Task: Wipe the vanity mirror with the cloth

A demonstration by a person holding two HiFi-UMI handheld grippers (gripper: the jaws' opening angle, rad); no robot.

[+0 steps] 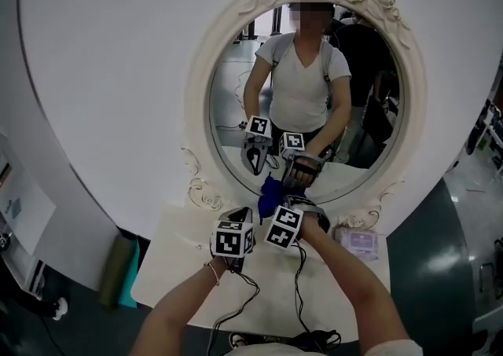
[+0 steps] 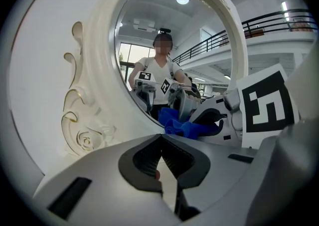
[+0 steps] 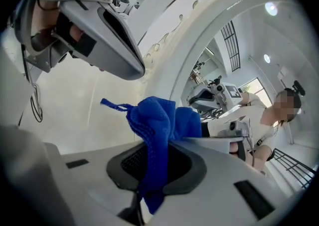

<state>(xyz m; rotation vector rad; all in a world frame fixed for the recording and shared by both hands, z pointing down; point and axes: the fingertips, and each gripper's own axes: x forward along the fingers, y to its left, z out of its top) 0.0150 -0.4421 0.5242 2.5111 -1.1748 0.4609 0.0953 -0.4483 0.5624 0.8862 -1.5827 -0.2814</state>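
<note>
The head view looks steeply down from above the front edge of the table point(image 1: 169, 268) onto the mirror point(image 1: 306, 103) standing at its back edge. The left gripper view sits low and very near the mirror's lower-left frame, facing up across the glass, while the right gripper view lies just as close at the lower rim, facing along it. All 3 views share that lower rim and the blue cloth point(image 1: 269, 196).

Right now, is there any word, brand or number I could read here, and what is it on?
No readable text anywhere.
The left gripper and right gripper carry black-and-white square markers: patterns, no letters.
Purple packet on the table: print too small to read.
</note>
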